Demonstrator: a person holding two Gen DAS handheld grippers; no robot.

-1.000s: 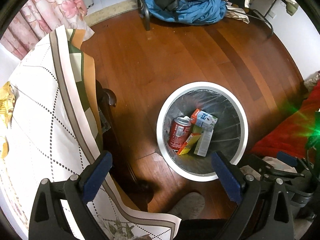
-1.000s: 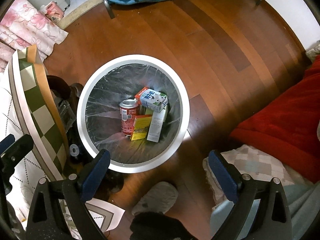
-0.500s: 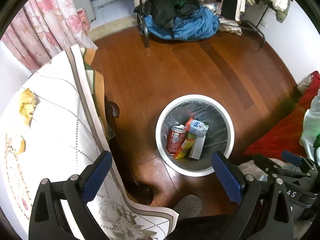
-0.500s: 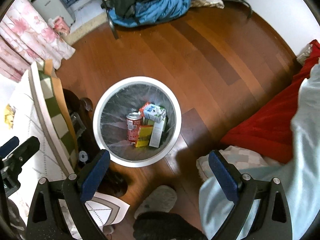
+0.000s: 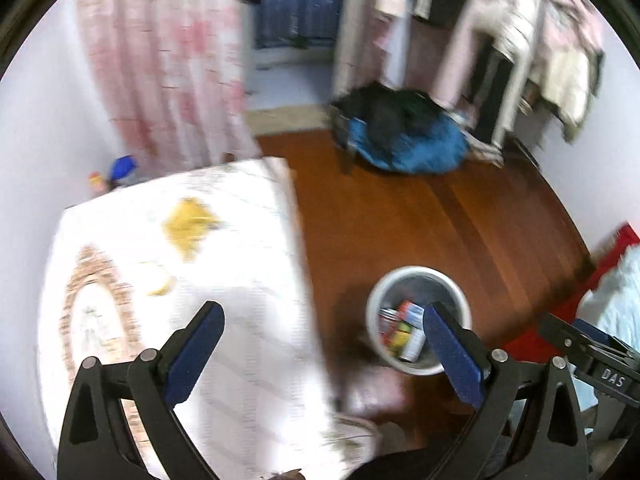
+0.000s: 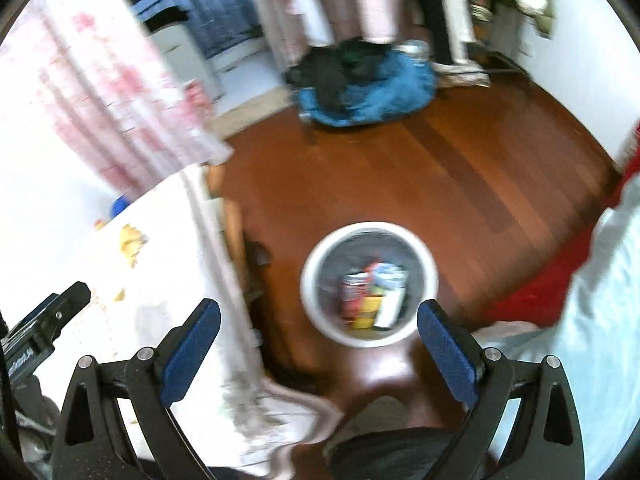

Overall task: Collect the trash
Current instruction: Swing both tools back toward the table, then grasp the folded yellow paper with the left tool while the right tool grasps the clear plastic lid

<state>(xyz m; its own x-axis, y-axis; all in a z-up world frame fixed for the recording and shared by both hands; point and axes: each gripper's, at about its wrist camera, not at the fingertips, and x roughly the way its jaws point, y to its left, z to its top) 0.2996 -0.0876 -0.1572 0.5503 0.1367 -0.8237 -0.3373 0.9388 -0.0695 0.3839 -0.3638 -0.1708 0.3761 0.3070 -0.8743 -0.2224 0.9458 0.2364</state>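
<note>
A white round trash bin (image 5: 416, 276) (image 6: 370, 229) stands on the wooden floor, holding a red can (image 6: 352, 292) and several cartons. On the table's white cloth (image 5: 240, 320) lie a crumpled yellow wrapper (image 5: 188, 224) (image 6: 130, 240) and a smaller yellow scrap (image 5: 160, 286). My left gripper (image 5: 320, 348) is open and empty, high above the table edge and the bin. My right gripper (image 6: 318, 340) is open and empty too, above the bin's near rim. Both views are blurred by motion.
A pile of blue and black clothes (image 5: 404, 140) lies on the floor at the back under a rack of hanging garments. Pink flowered curtains (image 5: 168, 68) hang at the left. A red blanket (image 6: 532, 296) and a person's pale sleeve (image 6: 600, 320) are at the right. A slipper (image 6: 376, 412) sits near the bin.
Both grippers have risen and tilted up, away from the bin; the bin looks smaller and more of the table, with its yellow wrapper, has come into view. Both stay open and empty.
</note>
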